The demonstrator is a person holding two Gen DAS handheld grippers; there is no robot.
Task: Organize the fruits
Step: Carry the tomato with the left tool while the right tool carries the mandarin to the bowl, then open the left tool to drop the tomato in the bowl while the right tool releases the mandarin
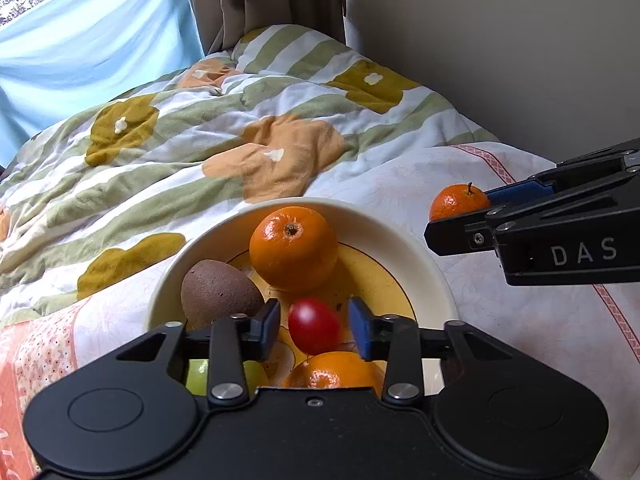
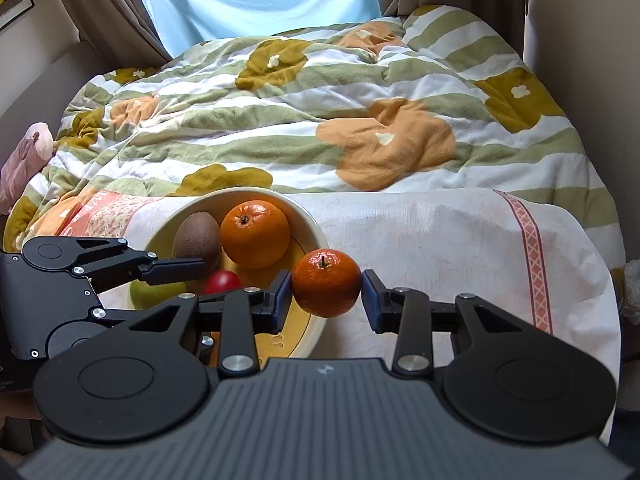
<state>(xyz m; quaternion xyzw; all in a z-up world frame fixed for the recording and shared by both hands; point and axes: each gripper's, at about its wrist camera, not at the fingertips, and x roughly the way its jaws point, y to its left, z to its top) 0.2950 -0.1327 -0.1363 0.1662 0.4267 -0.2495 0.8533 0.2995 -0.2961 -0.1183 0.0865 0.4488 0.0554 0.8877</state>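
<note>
A cream bowl [image 1: 400, 232] with a yellow inside stands on a white cloth. In it lie a large orange [image 1: 294, 248], a brown kiwi [image 1: 218, 292], a small red fruit [image 1: 314, 326], a second orange [image 1: 332, 370] and a green fruit [image 1: 198, 374]. My left gripper [image 1: 316, 320] hangs low in the bowl, open. The red fruit sits between its blue pads with a gap on each side. My right gripper [image 2: 326, 292] is shut on a small stemmed tangerine [image 2: 326, 280], held by the bowl's right rim [image 2: 308, 216].
The bowl rests on a white cloth with a pink patterned band [image 2: 534, 248], spread over a bed. A rumpled flowered duvet [image 2: 320, 120] fills the bed behind. There is a wall [image 1: 500, 40] at the right, curtains at the back and a pink soft toy [image 2: 28, 156] at the left.
</note>
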